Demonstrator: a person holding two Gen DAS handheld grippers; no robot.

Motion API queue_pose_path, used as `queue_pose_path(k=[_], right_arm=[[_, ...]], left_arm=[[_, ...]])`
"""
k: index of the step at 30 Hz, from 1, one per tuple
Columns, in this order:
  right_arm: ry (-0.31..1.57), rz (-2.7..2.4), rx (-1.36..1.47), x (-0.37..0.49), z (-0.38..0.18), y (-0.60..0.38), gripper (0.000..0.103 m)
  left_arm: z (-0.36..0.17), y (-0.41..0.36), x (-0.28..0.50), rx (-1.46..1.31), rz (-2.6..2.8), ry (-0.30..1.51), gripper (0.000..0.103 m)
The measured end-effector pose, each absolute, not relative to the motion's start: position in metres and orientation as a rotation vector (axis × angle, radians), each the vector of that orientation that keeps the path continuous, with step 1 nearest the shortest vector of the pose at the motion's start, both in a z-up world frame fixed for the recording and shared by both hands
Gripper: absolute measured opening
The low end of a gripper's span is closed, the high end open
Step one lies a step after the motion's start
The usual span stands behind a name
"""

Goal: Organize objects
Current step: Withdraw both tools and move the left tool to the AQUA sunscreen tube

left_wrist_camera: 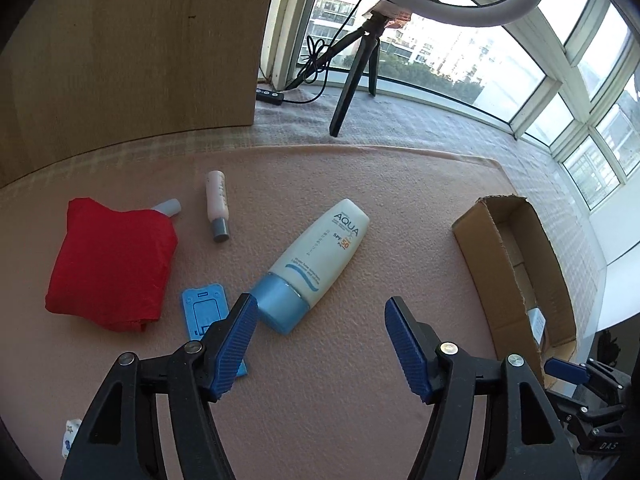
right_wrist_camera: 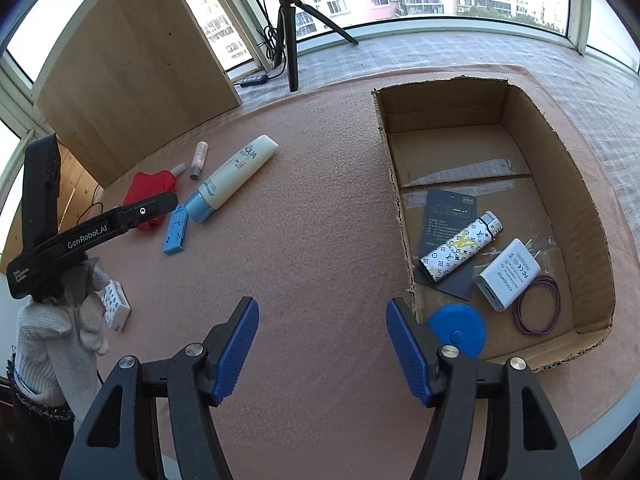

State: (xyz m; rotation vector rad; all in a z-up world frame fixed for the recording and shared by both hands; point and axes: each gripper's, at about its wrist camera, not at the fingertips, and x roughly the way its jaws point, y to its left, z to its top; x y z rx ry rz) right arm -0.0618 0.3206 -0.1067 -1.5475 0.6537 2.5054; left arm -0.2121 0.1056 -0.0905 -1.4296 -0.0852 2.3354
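Observation:
A white sunscreen tube [left_wrist_camera: 320, 256] with a blue cap lies on the pink mat, just ahead of my left gripper [left_wrist_camera: 320, 304]. That gripper is open and holds nothing; its left finger hangs over a flat blue holder [left_wrist_camera: 204, 308]. A red cloth [left_wrist_camera: 112, 264] and a small pink bottle [left_wrist_camera: 218, 204] lie further left. My right gripper [right_wrist_camera: 322, 302] is open and empty over bare mat, left of the cardboard box [right_wrist_camera: 592, 216]. Inside the box lie a patterned lighter [right_wrist_camera: 460, 252], a white charger [right_wrist_camera: 508, 274], a blue round case [right_wrist_camera: 456, 330], a purple band [right_wrist_camera: 538, 304] and a dark card [right_wrist_camera: 444, 216].
A ring light's tripod [left_wrist_camera: 352, 80] and cables stand at the back by the window. A wooden panel [left_wrist_camera: 140, 48] rises at the back left. A small white patterned box [right_wrist_camera: 116, 304] lies near a gloved hand [right_wrist_camera: 60, 344]. The table edge curves past the box on the right.

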Motion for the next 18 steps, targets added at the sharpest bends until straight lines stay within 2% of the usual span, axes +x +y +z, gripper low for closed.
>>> queue_pose_path(k=[8, 18], right_arm=[[0.632, 2.513, -1.52, -0.064, -0.095, 0.318, 0.062], [0.619, 2.5, -1.521, -0.058, -0.093, 0.319, 0.062]], left_arm=[[-0.102, 0.125, -0.26, -1.463, 2.325, -0.021, 0.069], [-0.141, 0.143, -0.295, -1.551, 2.238, -0.093, 0.065]])
